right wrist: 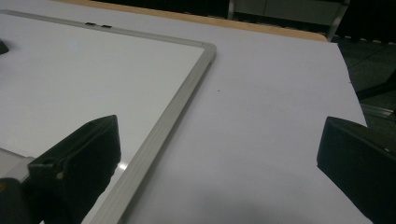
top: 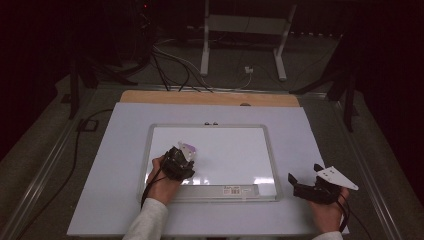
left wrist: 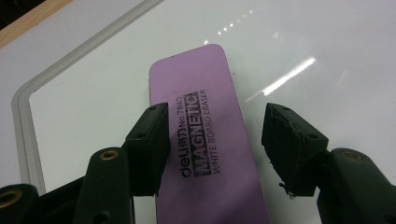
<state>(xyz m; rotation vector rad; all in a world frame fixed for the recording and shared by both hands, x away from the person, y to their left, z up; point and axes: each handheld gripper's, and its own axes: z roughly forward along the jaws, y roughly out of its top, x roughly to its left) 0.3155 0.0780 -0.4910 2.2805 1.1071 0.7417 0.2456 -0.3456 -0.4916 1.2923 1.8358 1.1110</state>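
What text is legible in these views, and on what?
"deli", "No 7840", "MAGNETIC", "WHITE BOARD ERASER": on the purple eraser between the left gripper jaws.
Characters after "deli": too blurred to read.
Barcode sticker on the whiteboard's bottom tray: too small to read.

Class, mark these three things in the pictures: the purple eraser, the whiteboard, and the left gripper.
purple eraser (left wrist: pixel 198 93), left gripper view, on its flat top face above the printed label.
whiteboard (top: pixel 227 150), high view, on its bare white writing surface.
left gripper (left wrist: pixel 215 140), left gripper view, midway between its two black fingertips, open around the eraser.
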